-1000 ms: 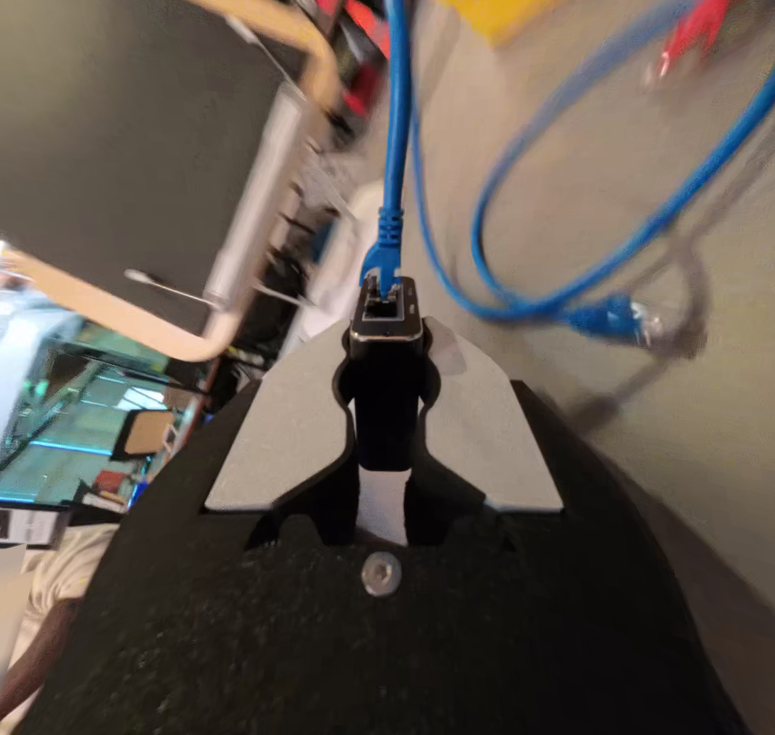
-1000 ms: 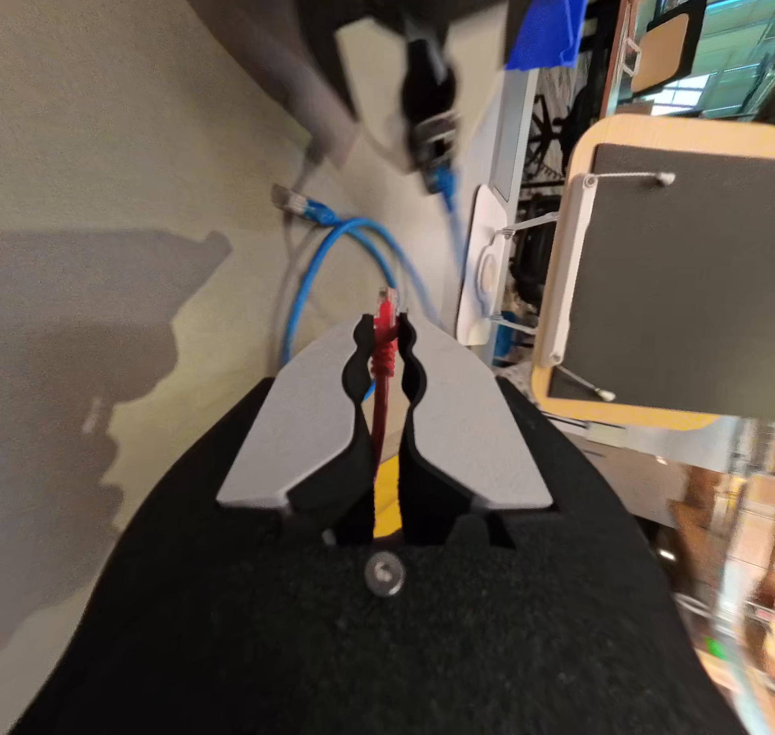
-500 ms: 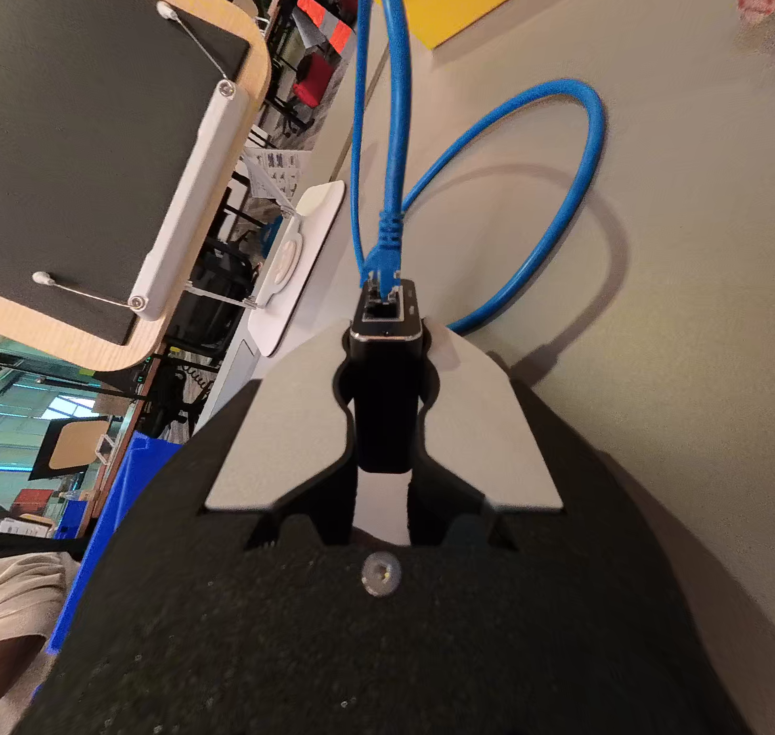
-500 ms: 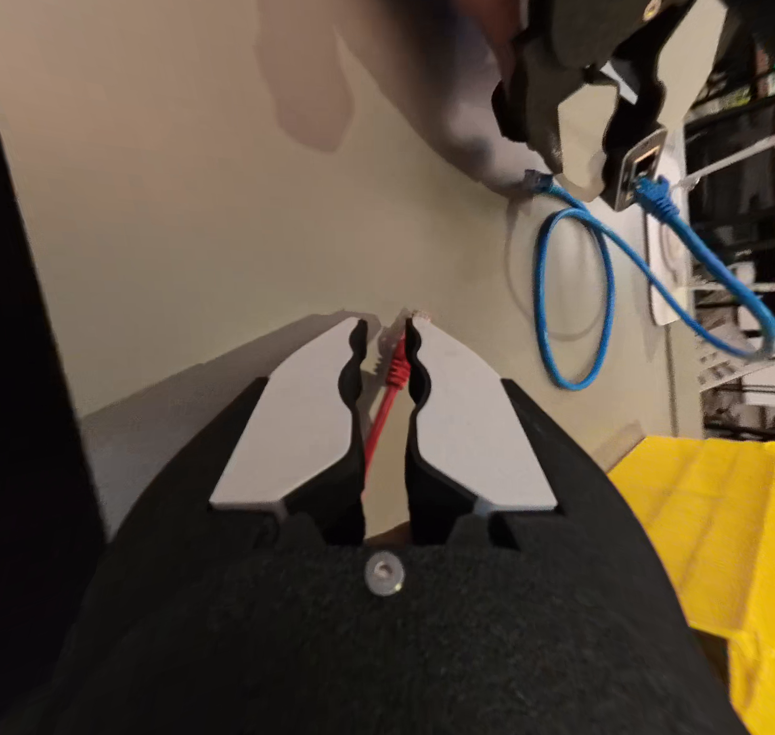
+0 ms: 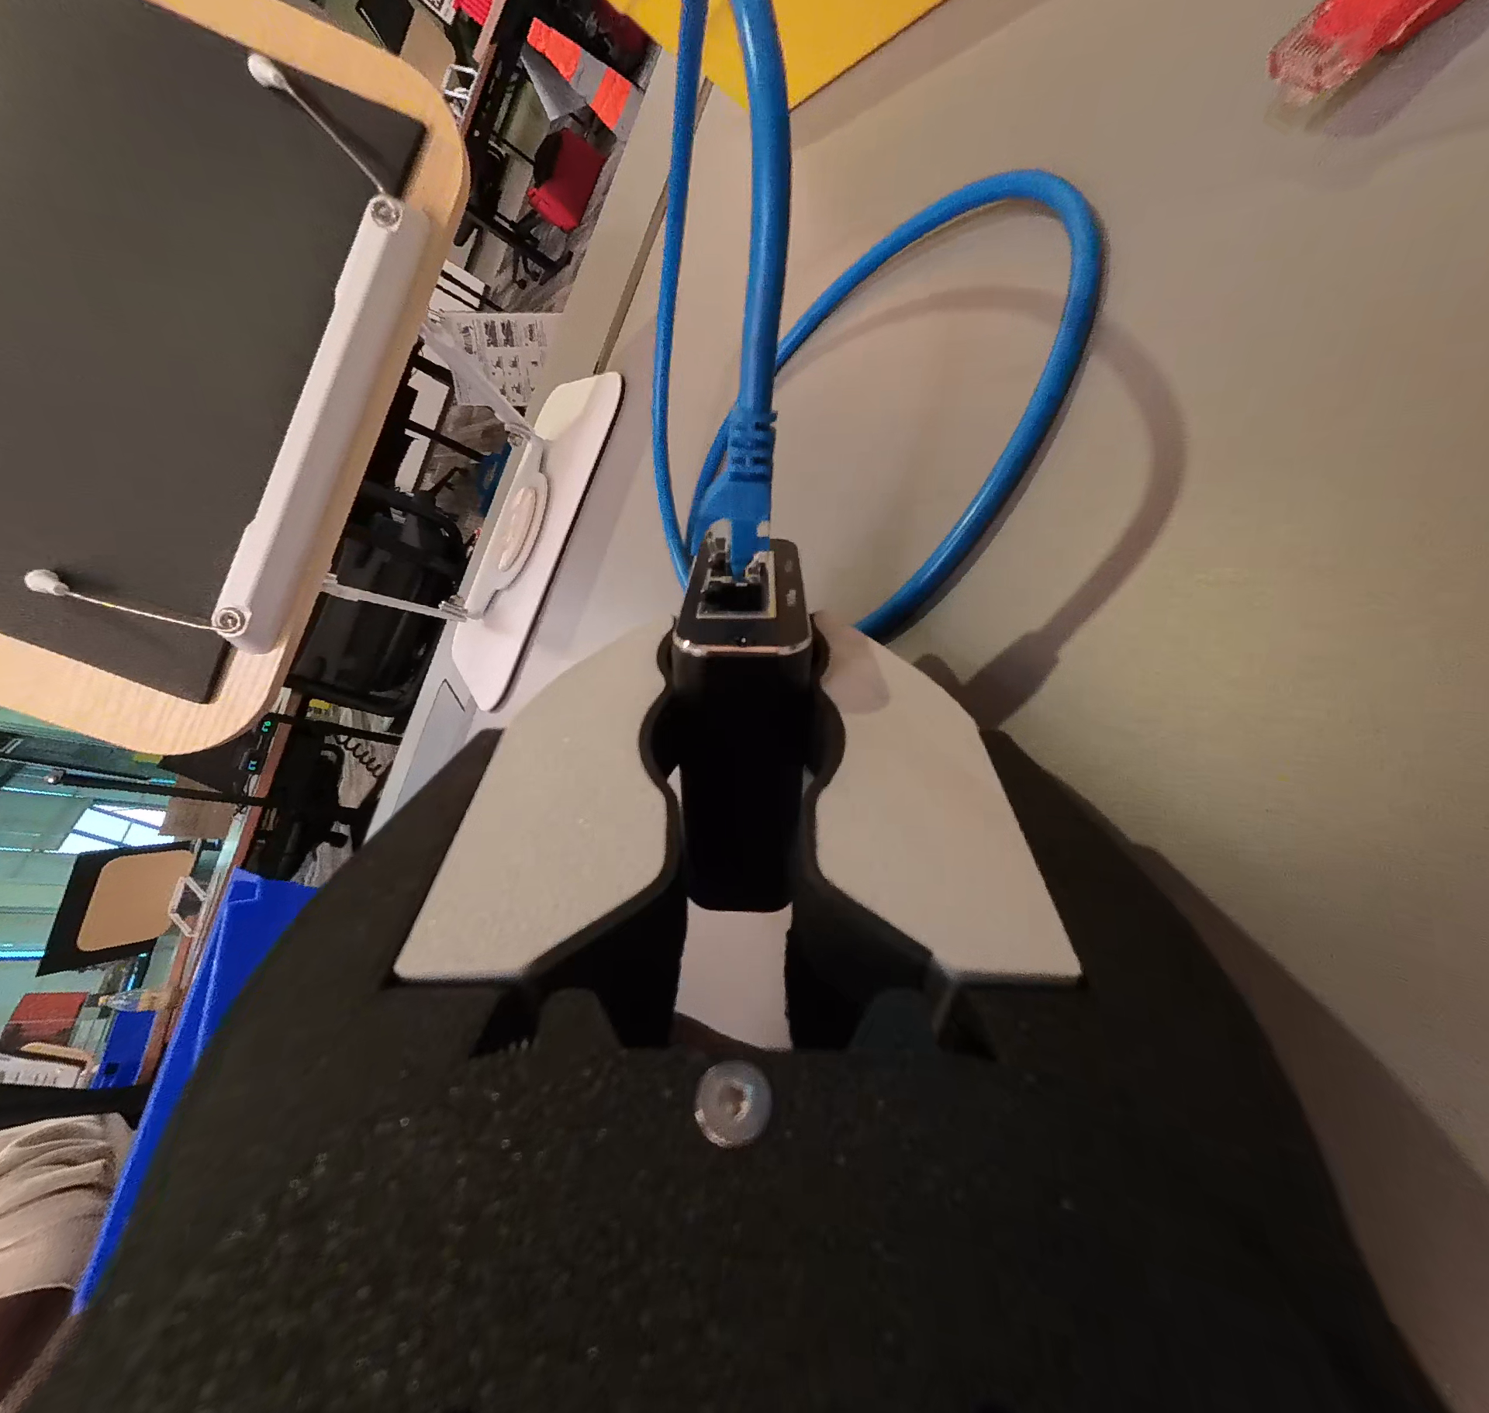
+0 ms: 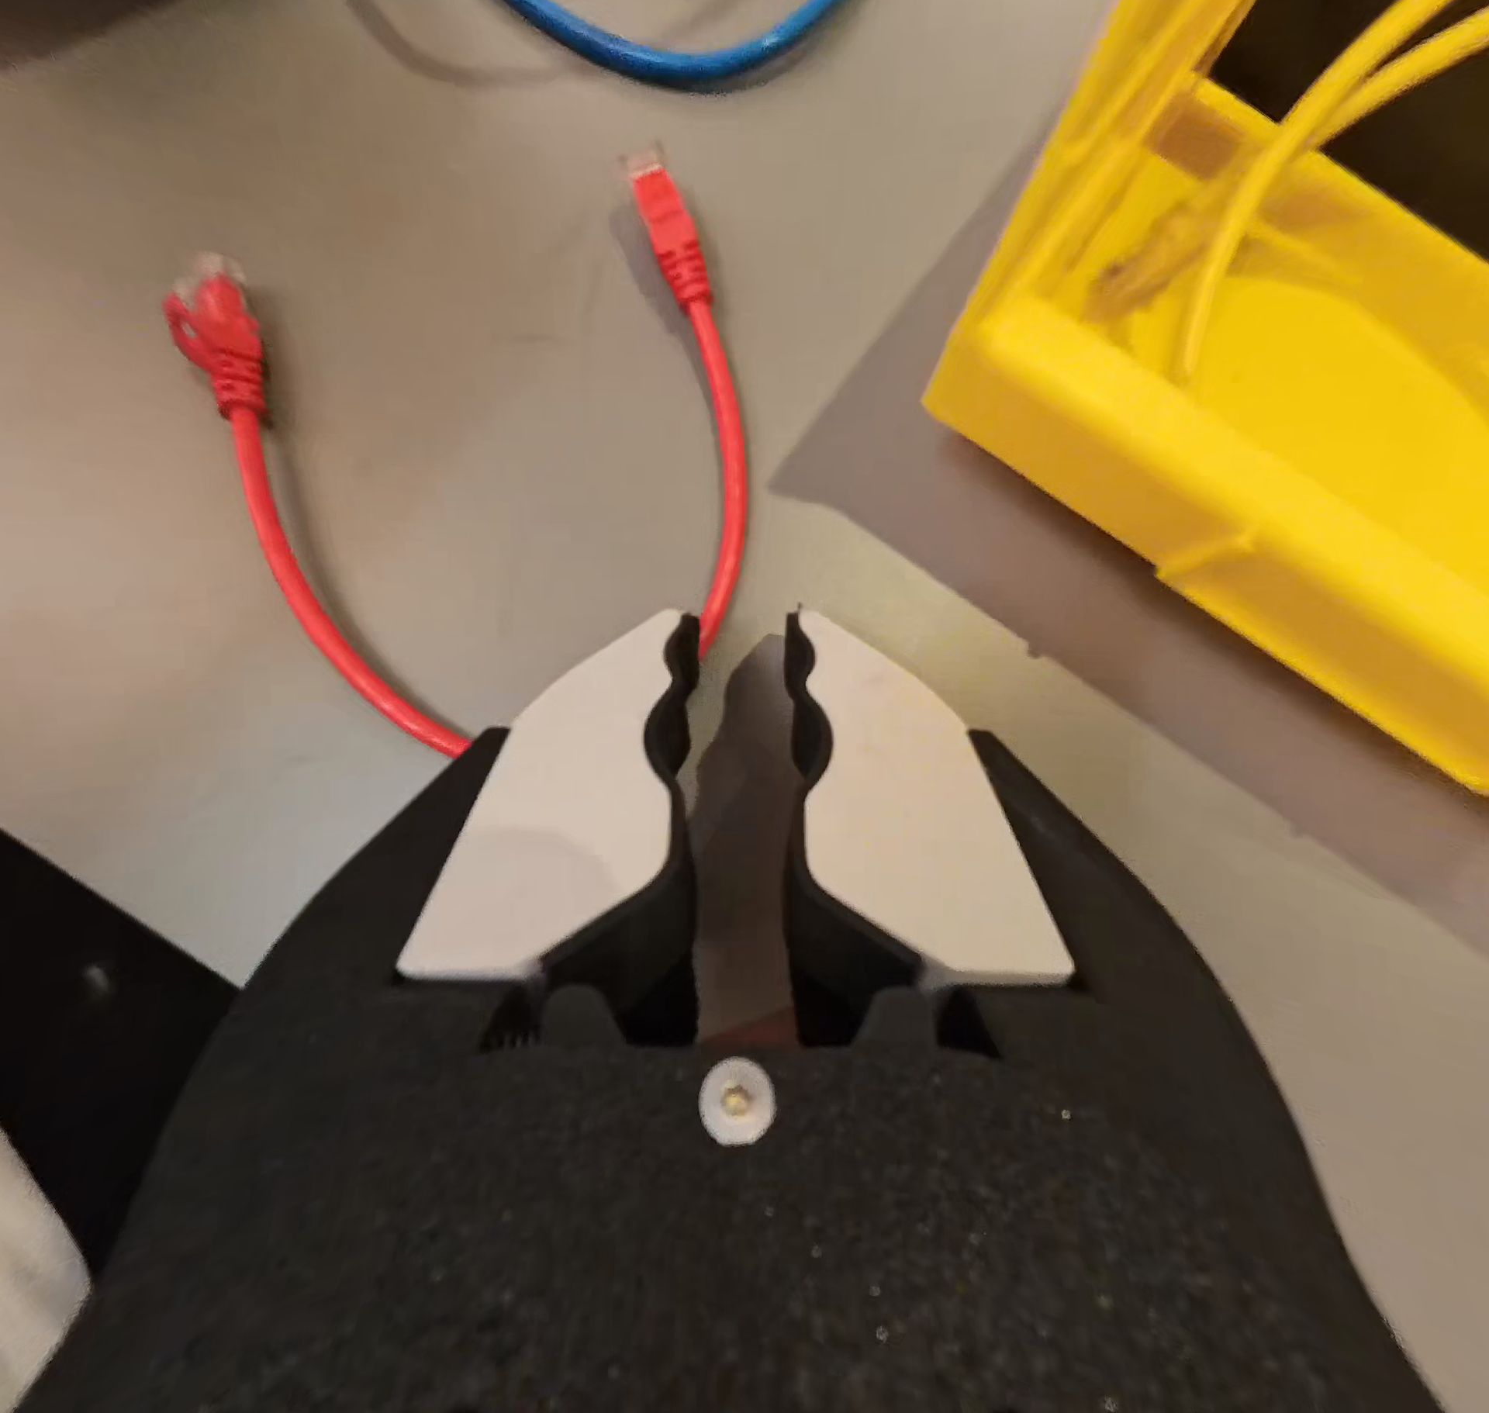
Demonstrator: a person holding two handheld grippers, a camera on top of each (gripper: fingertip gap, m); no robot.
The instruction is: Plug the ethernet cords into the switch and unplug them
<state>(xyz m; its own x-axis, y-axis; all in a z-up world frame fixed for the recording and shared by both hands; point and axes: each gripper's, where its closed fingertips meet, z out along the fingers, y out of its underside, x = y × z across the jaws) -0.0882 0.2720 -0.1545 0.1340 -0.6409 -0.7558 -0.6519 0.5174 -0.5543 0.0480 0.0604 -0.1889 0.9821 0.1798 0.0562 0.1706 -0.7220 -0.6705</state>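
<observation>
Switch (image 5: 741, 738), a small black box, stands clamped end-on in the left gripper (image 5: 741, 649), its port face pointing away from the camera, with the blue cord (image 5: 1039, 407) seated in the far port and the nearer port bare. That cord loops out across the desk (image 5: 1289, 568) and back up past the switch. Jaws of the left gripper are closed firmly on the switch body. The red cord (image 6: 725, 440) lies loose on the desk in a U, both plugs pointing away from the right gripper (image 6: 741, 633); its right-hand leg runs nearly along the gripper's line of sight and passes just beside the left fingertip (image 6: 681, 633), the plug of that leg lying ahead and slightly left. The right gripper's jaws are parted a little and hold nothing. It is the nearer one to the red cord, so a grasp would probably fall to it. A yellow bin (image 6: 1209, 440) sits off to the right.
</observation>
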